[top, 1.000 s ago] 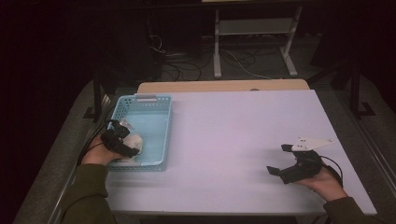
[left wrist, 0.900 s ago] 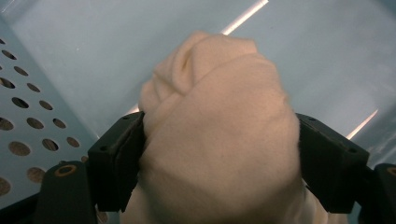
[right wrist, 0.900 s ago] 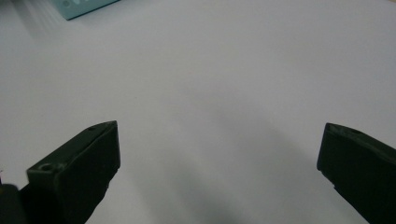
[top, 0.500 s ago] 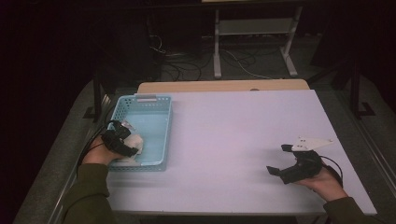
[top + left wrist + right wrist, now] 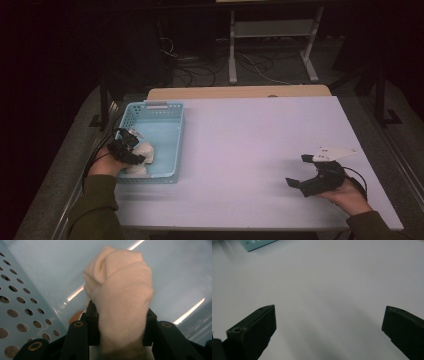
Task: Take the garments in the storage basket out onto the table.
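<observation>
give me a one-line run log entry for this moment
left gripper: jaws just closing, pads on cream cloth bundle in blue basket | right gripper: open, nothing held, over white table

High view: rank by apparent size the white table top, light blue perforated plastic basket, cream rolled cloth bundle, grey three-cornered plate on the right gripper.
1. White table top
2. Light blue perforated plastic basket
3. Grey three-cornered plate and cream rolled cloth bundle: they look alike, and the left gripper partly covers the bundle, so unranked.

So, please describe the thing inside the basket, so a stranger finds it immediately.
Find the light blue basket at the white table's left edge. In its near corner, the left gripper pinches a cream-white rolled cloth, soft and fuzzy against the smooth plastic.
</observation>
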`<state>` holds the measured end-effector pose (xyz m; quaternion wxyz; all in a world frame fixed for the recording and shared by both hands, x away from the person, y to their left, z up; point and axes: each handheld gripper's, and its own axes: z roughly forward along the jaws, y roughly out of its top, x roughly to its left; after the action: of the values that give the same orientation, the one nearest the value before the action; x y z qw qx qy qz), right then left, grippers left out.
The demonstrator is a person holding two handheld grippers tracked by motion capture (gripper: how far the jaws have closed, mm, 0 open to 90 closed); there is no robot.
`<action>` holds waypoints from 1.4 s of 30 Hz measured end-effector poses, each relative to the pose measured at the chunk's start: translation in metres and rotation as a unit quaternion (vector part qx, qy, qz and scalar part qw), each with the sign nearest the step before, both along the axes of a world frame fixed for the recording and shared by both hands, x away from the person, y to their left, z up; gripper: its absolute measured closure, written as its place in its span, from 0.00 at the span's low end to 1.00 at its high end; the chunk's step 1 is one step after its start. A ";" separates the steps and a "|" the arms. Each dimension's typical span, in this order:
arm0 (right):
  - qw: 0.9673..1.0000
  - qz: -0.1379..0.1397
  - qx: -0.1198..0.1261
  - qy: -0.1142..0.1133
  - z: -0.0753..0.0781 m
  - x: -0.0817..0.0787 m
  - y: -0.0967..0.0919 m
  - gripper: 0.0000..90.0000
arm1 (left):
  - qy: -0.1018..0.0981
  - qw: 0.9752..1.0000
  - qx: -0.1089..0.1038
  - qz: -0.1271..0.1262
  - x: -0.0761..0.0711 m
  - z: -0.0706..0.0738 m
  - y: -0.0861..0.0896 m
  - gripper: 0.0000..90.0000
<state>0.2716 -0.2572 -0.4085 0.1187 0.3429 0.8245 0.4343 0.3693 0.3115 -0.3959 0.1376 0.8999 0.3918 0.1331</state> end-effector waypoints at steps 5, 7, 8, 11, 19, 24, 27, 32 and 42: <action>1.000 0.000 0.000 0.000 0.000 0.000 0.000 0.00 | -0.002 1.000 -0.010 0.012 0.000 0.002 0.002 0.70; 1.000 0.000 -0.001 0.000 0.000 0.000 0.000 0.00 | -0.002 1.000 -0.017 0.019 0.000 0.003 0.003 0.70; 1.000 0.000 0.000 0.000 0.000 0.000 -0.001 0.00 | -0.004 1.000 -0.020 0.022 0.000 0.004 0.004 0.70; 1.000 0.000 0.000 0.001 0.000 0.000 -0.001 0.00 | -0.004 0.999 -0.030 0.032 -0.001 0.006 0.005 0.70; 1.000 -0.002 0.001 0.002 0.000 0.000 -0.001 0.00 | -0.013 0.997 -0.061 0.054 -0.002 0.018 0.003 0.70; 1.000 0.000 -0.001 0.001 0.000 0.000 -0.001 0.00 | -0.020 0.994 -0.080 0.066 -0.002 0.025 0.001 0.70; 1.000 -0.001 0.001 0.001 0.000 0.000 -0.001 0.00 | -0.030 0.993 -0.091 0.072 -0.003 0.028 0.000 0.70; 1.000 0.000 0.000 0.001 0.000 0.000 -0.001 0.00 | -0.042 0.988 -0.122 0.079 -0.005 0.035 0.001 0.70; 1.000 -0.001 0.000 0.002 0.000 0.000 -0.001 0.00 | -0.059 0.981 -0.162 0.084 -0.007 0.045 -0.002 0.70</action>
<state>0.2720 -0.2579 -0.4087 0.1175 0.3445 0.8243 0.4336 0.3622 0.3095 -0.3512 0.2929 0.8200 0.4737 0.1318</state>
